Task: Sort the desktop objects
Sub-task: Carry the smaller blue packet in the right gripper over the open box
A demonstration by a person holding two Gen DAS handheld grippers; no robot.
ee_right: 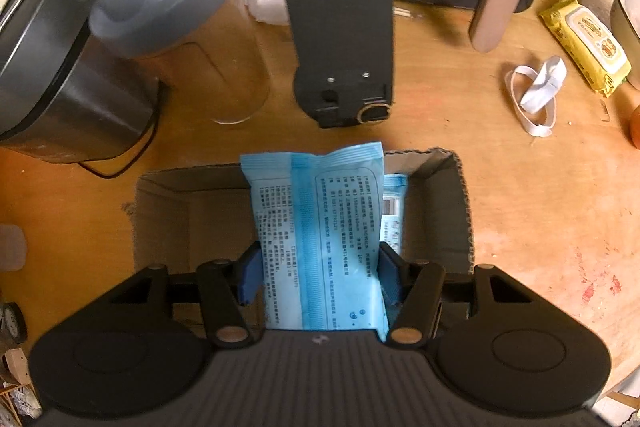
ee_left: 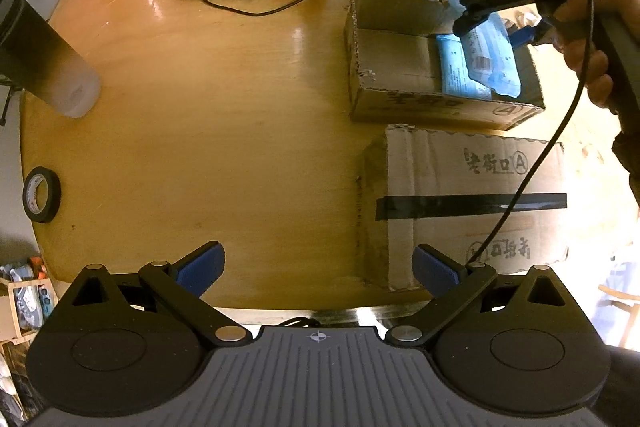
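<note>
**Blue wipes pack held over the open carton**

From my left wrist, my left gripper (ee_left: 318, 273) hung spread wide and empty above the round wooden table (ee_left: 200, 115). Beside it sat a taped brown cardboard box (ee_left: 464, 203) stamped with Chinese characters and a circled "A".

From my right wrist, my right gripper (ee_right: 318, 277) clenched a light-blue plastic wipes pack (ee_right: 320, 239), its long axis running straight away from me, over the open brown cardboard carton (ee_right: 460, 203). The print was too small to read.

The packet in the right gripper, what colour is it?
Light blue with dark printed text, the packet shows best in the right wrist view, held by the right gripper.
</note>
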